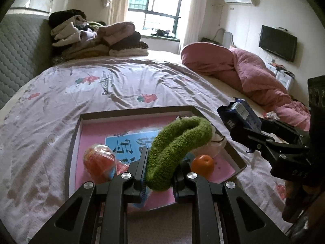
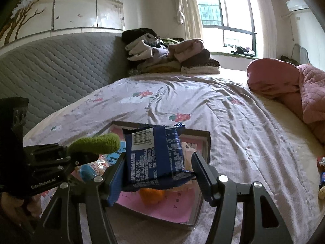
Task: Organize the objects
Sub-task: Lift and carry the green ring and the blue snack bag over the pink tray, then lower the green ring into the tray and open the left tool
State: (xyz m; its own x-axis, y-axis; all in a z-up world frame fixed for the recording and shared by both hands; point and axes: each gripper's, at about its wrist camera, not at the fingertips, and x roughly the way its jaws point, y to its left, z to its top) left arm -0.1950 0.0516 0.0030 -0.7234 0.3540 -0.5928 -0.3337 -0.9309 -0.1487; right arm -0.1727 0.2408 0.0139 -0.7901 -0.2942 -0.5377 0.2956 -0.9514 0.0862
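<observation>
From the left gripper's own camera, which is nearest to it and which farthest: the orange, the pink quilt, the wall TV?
1. The orange: in the tray, just right of the left gripper, which holds a green fuzzy cloth.
2. The pink quilt: bunched on the bed's far right side.
3. The wall TV: farthest, on the right wall.
</observation>
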